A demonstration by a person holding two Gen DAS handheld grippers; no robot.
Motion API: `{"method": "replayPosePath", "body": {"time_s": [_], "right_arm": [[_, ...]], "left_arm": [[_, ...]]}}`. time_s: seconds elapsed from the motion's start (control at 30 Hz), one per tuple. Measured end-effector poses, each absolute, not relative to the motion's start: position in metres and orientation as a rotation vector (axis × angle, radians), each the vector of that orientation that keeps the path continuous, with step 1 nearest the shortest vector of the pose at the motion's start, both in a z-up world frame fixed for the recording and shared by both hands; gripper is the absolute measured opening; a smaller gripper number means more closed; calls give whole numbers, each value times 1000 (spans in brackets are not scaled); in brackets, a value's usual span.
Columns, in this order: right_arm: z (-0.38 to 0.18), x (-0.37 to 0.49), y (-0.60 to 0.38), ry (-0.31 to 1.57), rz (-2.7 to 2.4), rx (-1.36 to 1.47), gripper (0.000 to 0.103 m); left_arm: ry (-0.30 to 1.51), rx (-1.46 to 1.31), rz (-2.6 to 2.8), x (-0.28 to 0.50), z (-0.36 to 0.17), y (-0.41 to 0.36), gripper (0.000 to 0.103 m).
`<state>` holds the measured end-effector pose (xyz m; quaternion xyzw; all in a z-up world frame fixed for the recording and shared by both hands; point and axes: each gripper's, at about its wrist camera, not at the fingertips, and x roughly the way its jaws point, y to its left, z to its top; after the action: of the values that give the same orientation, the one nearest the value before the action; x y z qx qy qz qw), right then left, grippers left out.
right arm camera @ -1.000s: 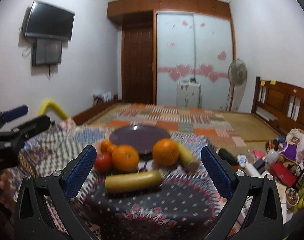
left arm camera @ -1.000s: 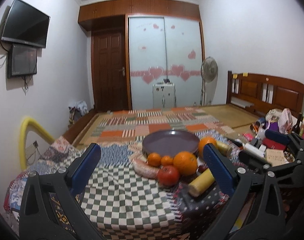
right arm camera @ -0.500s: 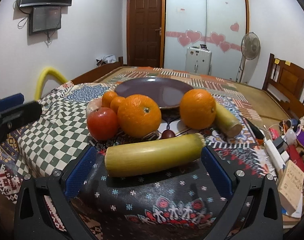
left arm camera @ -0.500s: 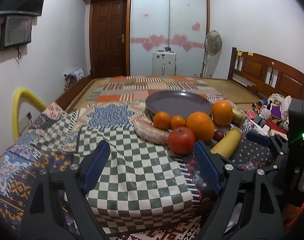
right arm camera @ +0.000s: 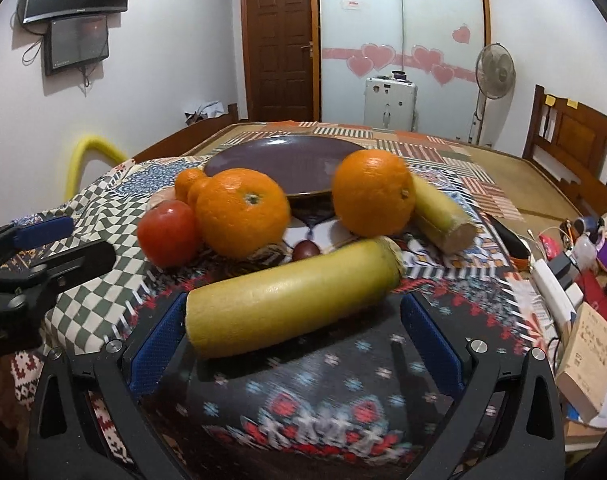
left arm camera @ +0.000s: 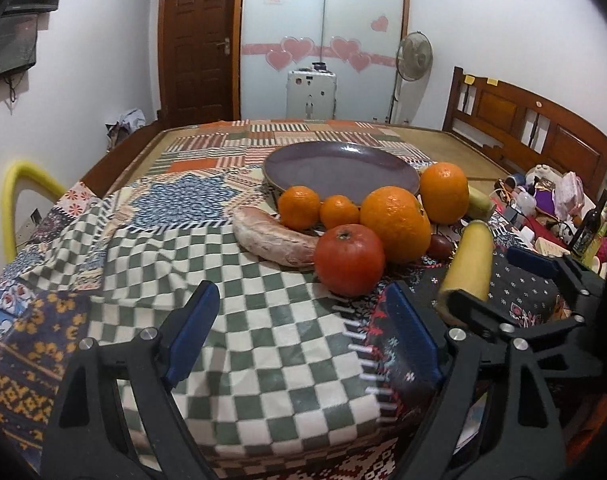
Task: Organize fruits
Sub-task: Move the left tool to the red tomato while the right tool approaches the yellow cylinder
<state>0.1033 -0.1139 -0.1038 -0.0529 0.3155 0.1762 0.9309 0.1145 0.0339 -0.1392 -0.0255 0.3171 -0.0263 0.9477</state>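
Note:
A purple plate (left arm camera: 339, 168) sits empty on the patterned cloth, also in the right wrist view (right arm camera: 287, 164). In front of it lie two big oranges (left arm camera: 395, 222) (left arm camera: 443, 192), two small oranges (left arm camera: 299, 206), a red tomato (left arm camera: 349, 258), a pinkish sweet potato (left arm camera: 271, 238), a small dark fruit (right arm camera: 305, 250) and two yellow cane pieces (right arm camera: 291, 314) (right arm camera: 439, 214). My left gripper (left arm camera: 299, 328) is open over the checked cloth, short of the tomato. My right gripper (right arm camera: 295, 336) is open, its jaws either side of the near cane piece, whose left end is close to the left pad.
A checked cloth (left arm camera: 263, 340) overlaps the dark patterned one (right arm camera: 323, 392). Clutter of boxes, bottles and a power strip (right arm camera: 551, 288) lies at the right. A yellow tube (left arm camera: 19, 196) stands at the left edge. A wooden headboard (left arm camera: 535, 144) is far right.
Both grippers have moved forward and down toward the fruit. The right gripper's jaws have come around the near cane piece. The fruit has not moved.

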Motion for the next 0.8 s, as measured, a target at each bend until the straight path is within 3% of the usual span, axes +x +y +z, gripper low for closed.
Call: {"method": "replayPosePath", "body": {"time_s": [0.37,0.63,0.7,0.8], "right_arm": [[-98,94,-141,645,346,-99,98],[-92,99,-132,618,416,-47,94],[-96,106,-124,627,415,-45,94],[-103,115,-118,647,411,-39,90]], "left_arm": [[690,-58,-66,154,-151,16,80],[711,-87,-87,163,-157,13,61],[715,-83,-116,161,-157,11,47],[717,-53,-112,158,-155,8,46]]}}
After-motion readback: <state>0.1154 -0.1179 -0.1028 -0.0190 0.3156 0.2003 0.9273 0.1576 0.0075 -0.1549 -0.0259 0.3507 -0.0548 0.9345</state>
